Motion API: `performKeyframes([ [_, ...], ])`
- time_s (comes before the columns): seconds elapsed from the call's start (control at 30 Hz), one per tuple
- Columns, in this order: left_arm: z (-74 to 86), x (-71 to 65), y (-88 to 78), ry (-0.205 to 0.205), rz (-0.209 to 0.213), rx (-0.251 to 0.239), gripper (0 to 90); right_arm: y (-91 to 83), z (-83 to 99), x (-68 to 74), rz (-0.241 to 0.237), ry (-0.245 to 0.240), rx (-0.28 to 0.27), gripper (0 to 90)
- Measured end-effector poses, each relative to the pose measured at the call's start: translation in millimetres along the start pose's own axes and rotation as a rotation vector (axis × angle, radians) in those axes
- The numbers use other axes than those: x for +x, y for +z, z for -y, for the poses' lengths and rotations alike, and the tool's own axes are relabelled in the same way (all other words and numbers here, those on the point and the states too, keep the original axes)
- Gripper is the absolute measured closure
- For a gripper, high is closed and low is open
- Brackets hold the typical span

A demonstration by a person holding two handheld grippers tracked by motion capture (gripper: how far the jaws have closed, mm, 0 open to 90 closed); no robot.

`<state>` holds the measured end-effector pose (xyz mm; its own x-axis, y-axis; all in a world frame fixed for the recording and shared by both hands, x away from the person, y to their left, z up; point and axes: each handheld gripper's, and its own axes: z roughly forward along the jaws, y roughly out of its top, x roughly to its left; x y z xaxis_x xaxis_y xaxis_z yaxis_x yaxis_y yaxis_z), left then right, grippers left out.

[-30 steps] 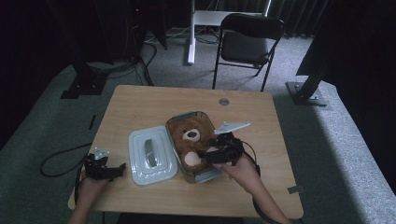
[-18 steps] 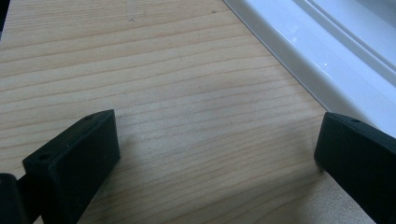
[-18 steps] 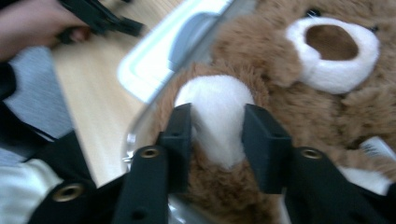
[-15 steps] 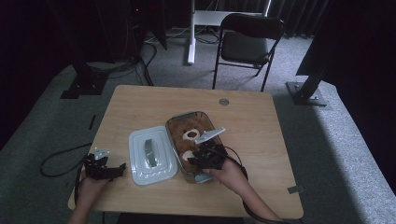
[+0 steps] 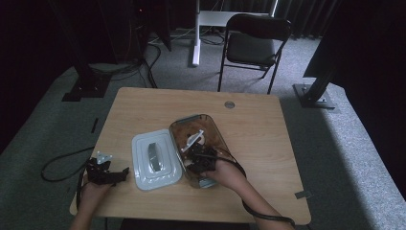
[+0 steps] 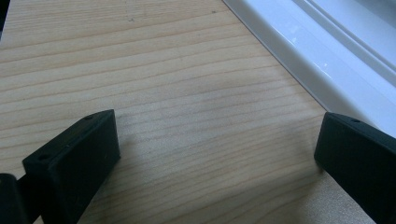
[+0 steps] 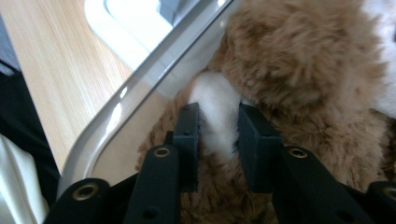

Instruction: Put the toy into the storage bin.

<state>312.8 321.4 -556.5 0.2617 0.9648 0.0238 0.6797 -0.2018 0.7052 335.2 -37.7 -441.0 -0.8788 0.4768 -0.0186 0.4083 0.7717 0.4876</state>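
Note:
A brown plush bear (image 5: 190, 130) lies in a clear plastic tub (image 5: 216, 128) at the middle of the table. My right gripper (image 5: 196, 160) reaches into the tub's near end. In the right gripper view its jaws (image 7: 218, 126) have just been closing and now pinch a white patch (image 7: 215, 100) of the bear's fur (image 7: 303, 60), beside the tub's rim (image 7: 140, 88). The tub's white lid (image 5: 155, 160) lies flat to the left. My left gripper (image 5: 119, 173) rests on the table left of the lid, jaws (image 6: 215, 140) wide apart over bare wood, nothing between them.
The wooden table (image 5: 268, 143) has a round cable hole (image 5: 229, 104) near its far edge. The lid's edge (image 6: 336, 51) lies just beyond the left jaws. A black chair (image 5: 256, 43) stands behind the table. A cable (image 5: 57, 163) trails off the table's left side.
My right gripper moved leftward and down into the tub's near end, and its jaws closed on the bear's white patch. The left hand stayed put.

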Motion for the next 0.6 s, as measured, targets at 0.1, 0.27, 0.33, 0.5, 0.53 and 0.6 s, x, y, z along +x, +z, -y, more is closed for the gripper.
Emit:
performKeyframes([
  [0.1,0.0,0.2,-0.1,0.003,0.000,0.002,0.6,-7.7,7.1,-5.0,-0.040,0.050,-0.081,60.6],
  [0.27,0.0,0.1,-0.1,0.001,0.000,0.001,0.6,-33.8,20.4,-14.0,-0.083,0.137,-0.197,42.1],
  [0.33,0.0,0.1,-0.1,0.001,0.000,0.001,0.6,-47.6,26.3,-18.0,-0.066,0.154,-0.243,39.2],
  [0.5,0.0,0.1,-0.1,0.001,0.000,0.001,0.6,-78.7,42.8,-30.3,-0.015,0.200,-0.312,43.9],
  [0.53,0.0,0.1,-0.1,0.001,0.000,0.001,0.6,-83.6,46.4,-32.5,0.001,0.203,-0.320,44.8],
  [0.6,-0.1,0.1,-0.1,0.001,0.000,0.001,0.6,-91.2,53.4,-36.5,0.022,0.214,-0.328,51.3],
])
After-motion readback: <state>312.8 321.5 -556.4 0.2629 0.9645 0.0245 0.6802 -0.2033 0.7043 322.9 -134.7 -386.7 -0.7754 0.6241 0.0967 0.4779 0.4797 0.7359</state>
